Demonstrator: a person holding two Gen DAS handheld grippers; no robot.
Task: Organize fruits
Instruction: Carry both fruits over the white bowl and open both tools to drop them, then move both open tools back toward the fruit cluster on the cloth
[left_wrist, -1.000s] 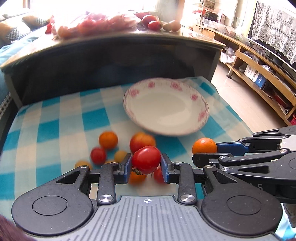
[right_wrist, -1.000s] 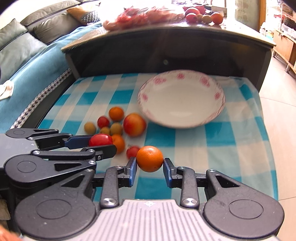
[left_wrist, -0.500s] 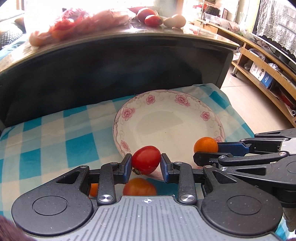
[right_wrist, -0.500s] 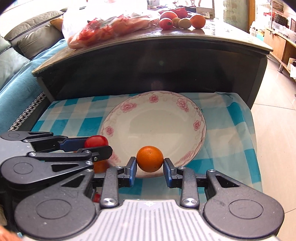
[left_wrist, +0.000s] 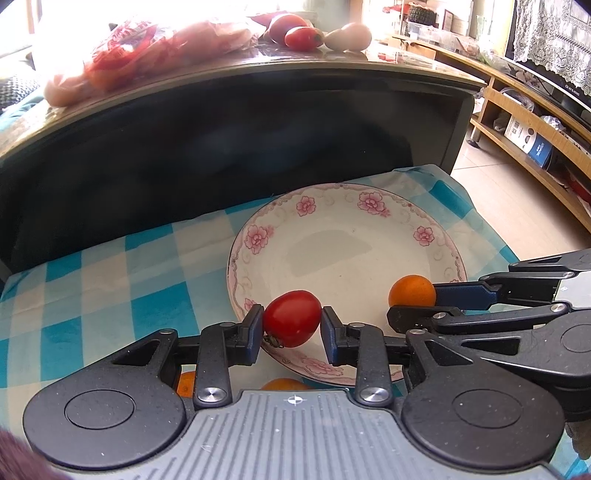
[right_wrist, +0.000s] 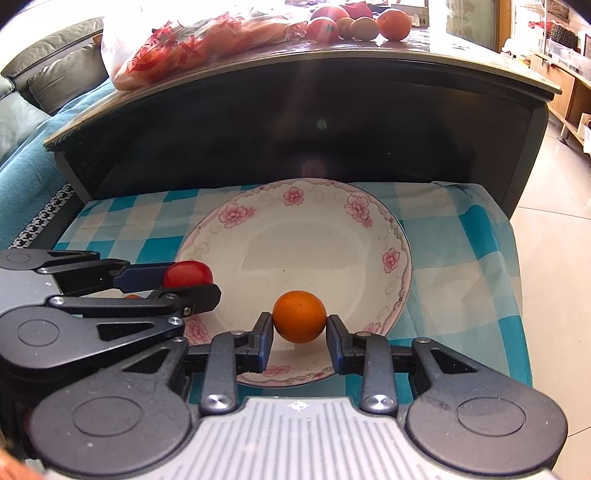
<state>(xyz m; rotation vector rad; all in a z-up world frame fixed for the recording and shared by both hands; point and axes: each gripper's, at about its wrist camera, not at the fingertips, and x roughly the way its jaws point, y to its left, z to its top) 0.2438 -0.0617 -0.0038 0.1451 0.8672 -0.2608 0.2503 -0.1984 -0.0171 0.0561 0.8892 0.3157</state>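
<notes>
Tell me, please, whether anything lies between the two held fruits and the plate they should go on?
Nothing visible does. The left gripper holds the red tomato and the right gripper the orange fruit, both already over the plate, whose inside is bare.

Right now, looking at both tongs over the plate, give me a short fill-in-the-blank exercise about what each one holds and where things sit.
1. The left tongs are shut on a red ____.
2. The right tongs are shut on a small ____.
3. Both fruits hang above a white plate with ____ flowers on its rim.
4. The plate rests on a blue and white ____ cloth.

Missing words: tomato; orange; pink; checked
</notes>
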